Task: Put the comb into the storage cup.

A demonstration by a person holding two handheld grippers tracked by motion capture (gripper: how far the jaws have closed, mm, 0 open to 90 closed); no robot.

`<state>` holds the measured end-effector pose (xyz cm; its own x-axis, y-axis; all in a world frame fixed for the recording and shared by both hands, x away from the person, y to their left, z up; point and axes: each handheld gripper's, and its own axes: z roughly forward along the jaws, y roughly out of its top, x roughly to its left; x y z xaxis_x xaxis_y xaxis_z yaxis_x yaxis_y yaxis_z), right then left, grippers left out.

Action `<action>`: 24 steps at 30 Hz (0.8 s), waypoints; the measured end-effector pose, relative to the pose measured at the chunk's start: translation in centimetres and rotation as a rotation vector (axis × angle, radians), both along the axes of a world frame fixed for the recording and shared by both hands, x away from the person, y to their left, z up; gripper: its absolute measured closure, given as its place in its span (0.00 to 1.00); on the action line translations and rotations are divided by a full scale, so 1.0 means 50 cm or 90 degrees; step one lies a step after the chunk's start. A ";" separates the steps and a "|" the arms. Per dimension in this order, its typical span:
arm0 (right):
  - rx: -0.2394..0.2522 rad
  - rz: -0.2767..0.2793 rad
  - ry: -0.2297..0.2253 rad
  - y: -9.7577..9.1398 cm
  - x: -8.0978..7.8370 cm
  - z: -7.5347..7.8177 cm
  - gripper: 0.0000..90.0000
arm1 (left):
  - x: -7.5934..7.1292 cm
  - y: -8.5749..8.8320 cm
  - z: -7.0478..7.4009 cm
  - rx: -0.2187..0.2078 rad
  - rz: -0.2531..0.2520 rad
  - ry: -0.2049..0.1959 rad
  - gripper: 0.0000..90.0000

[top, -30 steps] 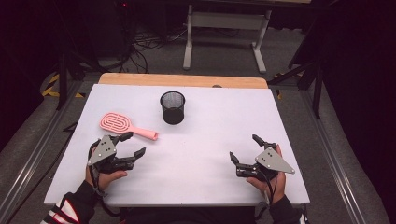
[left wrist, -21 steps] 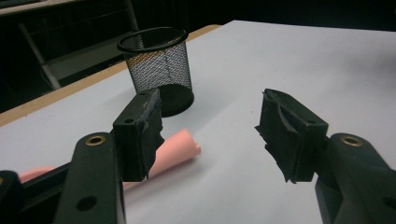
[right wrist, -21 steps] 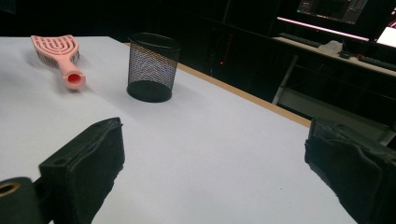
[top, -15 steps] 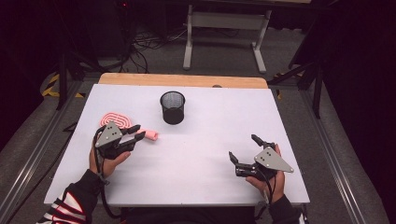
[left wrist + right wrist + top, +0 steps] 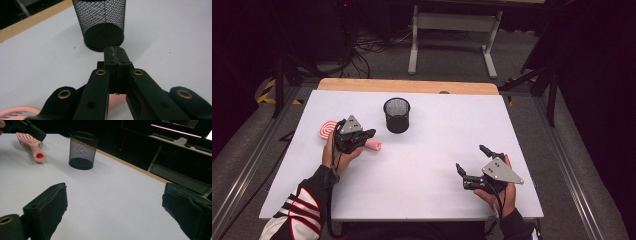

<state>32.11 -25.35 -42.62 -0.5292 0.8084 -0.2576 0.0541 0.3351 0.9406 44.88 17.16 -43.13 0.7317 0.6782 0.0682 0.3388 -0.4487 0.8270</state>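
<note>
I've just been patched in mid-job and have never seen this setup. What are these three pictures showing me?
There is no robot here: a person holds a two-jaw tool in each hand. The high view looks down on the white table. The other two pictures come from cameras riding on each tool, looking along its black jaws. On the table a black mesh cup stands upright and a pink hairbrush lies flat. The left tool is over the brush's handle, jaws shut together, gripping nothing. The right tool is open and empty.
</note>
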 end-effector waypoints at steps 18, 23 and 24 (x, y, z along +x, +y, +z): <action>-0.015 0.010 0.013 0.005 0.002 -0.006 0.08 | 0.028 0.003 -0.031 0.088 -0.012 0.091 1.00; -0.016 0.012 0.015 0.004 0.001 -0.005 0.08 | 0.018 0.020 -0.032 0.094 -0.014 0.101 1.00; -0.016 0.012 0.015 0.004 0.001 -0.005 0.08 | 0.015 0.024 -0.033 0.102 -0.018 0.105 1.00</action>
